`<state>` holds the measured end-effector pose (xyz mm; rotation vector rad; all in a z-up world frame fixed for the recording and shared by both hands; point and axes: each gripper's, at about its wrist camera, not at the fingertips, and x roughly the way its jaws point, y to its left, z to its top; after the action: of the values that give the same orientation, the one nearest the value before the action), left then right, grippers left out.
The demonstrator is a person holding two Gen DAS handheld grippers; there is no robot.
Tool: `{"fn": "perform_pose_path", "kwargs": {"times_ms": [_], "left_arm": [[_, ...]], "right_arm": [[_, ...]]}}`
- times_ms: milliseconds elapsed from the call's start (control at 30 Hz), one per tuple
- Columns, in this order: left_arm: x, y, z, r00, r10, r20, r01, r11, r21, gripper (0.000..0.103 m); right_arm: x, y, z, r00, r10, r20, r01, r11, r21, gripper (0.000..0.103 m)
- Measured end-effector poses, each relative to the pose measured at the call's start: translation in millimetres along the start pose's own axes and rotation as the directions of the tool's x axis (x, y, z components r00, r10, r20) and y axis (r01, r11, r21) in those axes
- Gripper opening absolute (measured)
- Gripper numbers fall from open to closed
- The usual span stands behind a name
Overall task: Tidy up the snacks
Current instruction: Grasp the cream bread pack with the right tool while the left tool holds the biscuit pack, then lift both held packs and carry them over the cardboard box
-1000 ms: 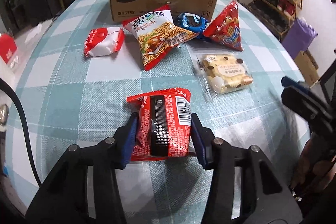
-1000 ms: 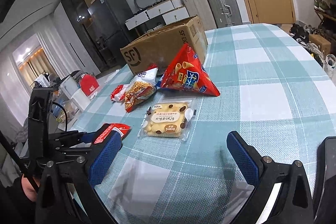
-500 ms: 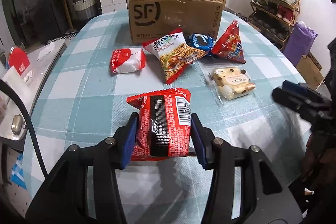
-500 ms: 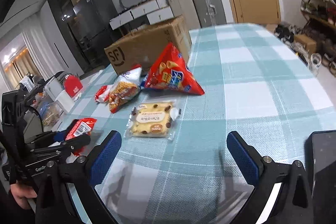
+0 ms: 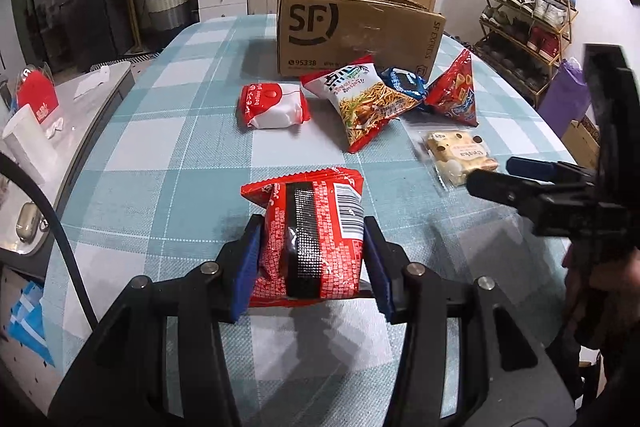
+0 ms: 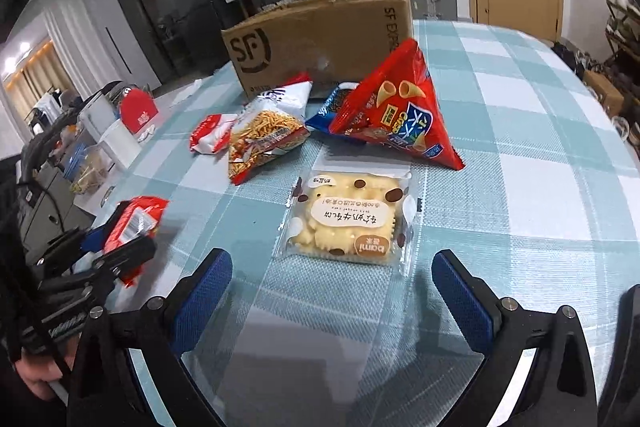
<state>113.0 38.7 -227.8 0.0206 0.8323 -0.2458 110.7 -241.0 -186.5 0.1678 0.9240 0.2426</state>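
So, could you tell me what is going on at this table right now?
A person is sorting snacks with a gripper in each hand. The left gripper is shut on a red snack packet. The right gripper, jaws open and empty, sits just short of the clear cracker pack. Four other snacks lie before the cardboard box.

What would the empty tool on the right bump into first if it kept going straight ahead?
Most likely the clear cracker packet. It lies flat on the checked tablecloth just ahead of the open right tool, roughly centred between its blue pads. Nothing shows in between, though the exact depth is hard to judge.
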Motion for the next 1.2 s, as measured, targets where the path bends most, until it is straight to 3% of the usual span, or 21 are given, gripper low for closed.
{"fn": "perform_pose_path", "kwargs": {"times_ms": [100,267,433,567,733,833,967,1200], "left_arm": [[0,4,-2,1.0,-0.003,-0.005,0.003,1.0,-0.01,0.045],[-1,6,-6,0.999,0.049,0.016,-0.049,0.999,0.005,0.045],[-1,8,-9,0.999,0.041,0.011,-0.041,0.999,-0.002,0.045],[2,8,-10,1.0,0.031,0.001,-0.031,1.0,-0.005,0.045],[4,7,-11,0.999,0.032,-0.005,-0.032,0.999,-0.005,0.045],[4,5,-12,0.999,0.053,0.003,-0.053,0.999,0.006,0.045],[3,4,-15,0.999,0.046,-0.003,-0.046,0.999,0.004,0.045],[4,1,-17,0.999,0.048,-0.015,-0.048,0.999,0.012,0.045]], "right_arm": [[10,1,5,0.998,-0.052,-0.02,0.052,0.999,0.01,0.102],[21,9,12,0.997,-0.073,-0.034,0.072,0.997,-0.014,0.102],[31,16,18,0.995,-0.092,-0.045,0.09,0.995,-0.032,0.101],[34,21,18,0.987,-0.157,-0.037,0.154,0.985,-0.075,0.088],[35,25,16,0.981,-0.194,-0.032,0.188,0.973,-0.132,0.082],[34,25,16,0.981,-0.192,-0.029,0.186,0.973,-0.134,0.08],[28,21,12,0.985,-0.173,-0.013,0.17,0.977,-0.126,0.068],[25,12,12,0.995,-0.103,0.002,0.102,0.991,-0.082,0.063]]}}
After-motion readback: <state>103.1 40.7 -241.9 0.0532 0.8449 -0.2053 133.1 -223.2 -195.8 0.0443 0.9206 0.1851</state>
